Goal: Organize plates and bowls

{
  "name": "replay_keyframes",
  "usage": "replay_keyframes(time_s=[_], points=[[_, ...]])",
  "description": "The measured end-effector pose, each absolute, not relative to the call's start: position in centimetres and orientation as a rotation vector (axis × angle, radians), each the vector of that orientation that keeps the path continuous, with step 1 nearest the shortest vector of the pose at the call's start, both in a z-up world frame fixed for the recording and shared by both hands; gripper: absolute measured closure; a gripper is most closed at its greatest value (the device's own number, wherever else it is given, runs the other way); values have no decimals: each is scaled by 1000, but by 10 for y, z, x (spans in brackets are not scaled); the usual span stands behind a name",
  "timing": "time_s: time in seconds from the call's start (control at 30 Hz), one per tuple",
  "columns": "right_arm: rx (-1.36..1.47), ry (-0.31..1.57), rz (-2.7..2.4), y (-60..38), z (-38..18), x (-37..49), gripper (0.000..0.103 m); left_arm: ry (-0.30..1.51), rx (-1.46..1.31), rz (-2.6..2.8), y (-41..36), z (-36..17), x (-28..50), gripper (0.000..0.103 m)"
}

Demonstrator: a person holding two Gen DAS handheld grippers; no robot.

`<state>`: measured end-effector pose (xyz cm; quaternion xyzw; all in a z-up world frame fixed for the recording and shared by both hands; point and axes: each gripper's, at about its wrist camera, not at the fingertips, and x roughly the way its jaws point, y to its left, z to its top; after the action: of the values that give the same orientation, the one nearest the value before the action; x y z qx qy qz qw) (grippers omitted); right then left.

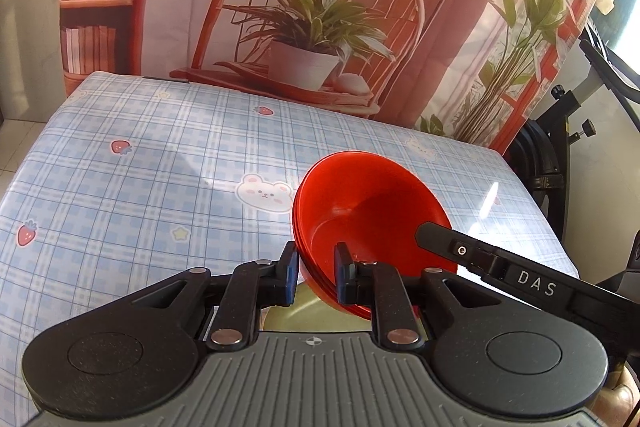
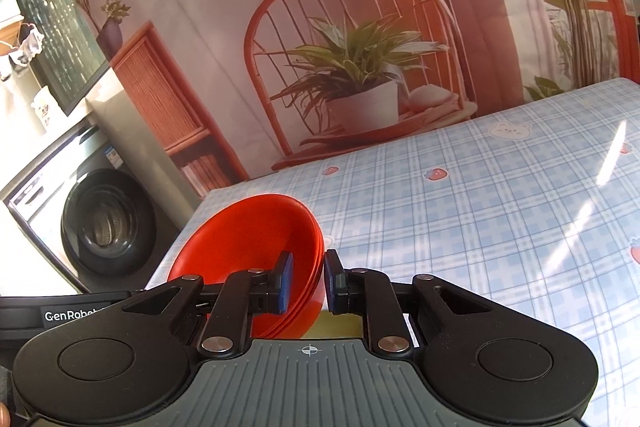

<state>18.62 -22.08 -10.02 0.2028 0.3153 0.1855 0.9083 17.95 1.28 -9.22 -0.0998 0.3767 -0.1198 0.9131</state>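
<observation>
The nested stack of glossy red plastic bowls [image 1: 360,219] is carried tilted above the near edge of the table with the blue plaid cloth printed with bears and strawberries [image 1: 160,167]. The left gripper [image 1: 317,277] pinches the rim wall on one side; the right gripper [image 2: 307,281] pinches the opposite rim. A pale yellow-green surface shows beneath the stack; what it is cannot be told. Judged progress: bowls are gathered and nested; setting the stack down remains. No plates are in view.

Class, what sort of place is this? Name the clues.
Probably a home utility or laundry corner staged for recording: a washing machine, a table with a checked cloth, and a printed backdrop of a furnished room.
</observation>
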Motion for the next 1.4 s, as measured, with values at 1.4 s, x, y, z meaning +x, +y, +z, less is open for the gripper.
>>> replay_keyframes(time_s=[1.4], points=[[356, 722, 362, -224, -143, 147, 86, 822, -198, -221, 3, -130, 150, 83]])
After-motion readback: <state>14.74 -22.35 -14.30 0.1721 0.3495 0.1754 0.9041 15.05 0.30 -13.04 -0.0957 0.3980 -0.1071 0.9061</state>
